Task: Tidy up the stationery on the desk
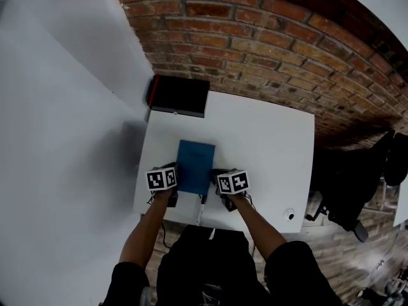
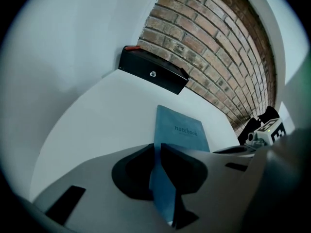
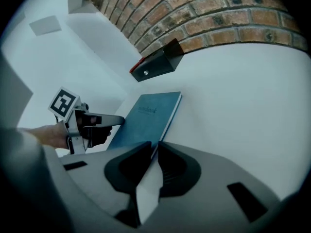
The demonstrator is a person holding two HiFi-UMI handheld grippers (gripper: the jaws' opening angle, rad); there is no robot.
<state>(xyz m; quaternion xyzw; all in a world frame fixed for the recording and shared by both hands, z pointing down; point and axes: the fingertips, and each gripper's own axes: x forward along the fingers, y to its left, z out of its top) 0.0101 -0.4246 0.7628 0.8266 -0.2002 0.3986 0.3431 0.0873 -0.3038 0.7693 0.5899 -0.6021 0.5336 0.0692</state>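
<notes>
Notebook (image 1: 195, 164) is clamped nearside by left hand-held gripper (image 2: 158, 147) and right hand-held gripper (image 3: 155, 145).

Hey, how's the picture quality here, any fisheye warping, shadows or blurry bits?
Head view: strong fisheye, the brick wall bows into an arc; a soft shadow lies left of the desk. Left gripper view: dark round vignette; the black box is sharp, the notebook blurs close between the jaws. Right gripper view: bricks curve likewise, near foreground dim and soft.
</notes>
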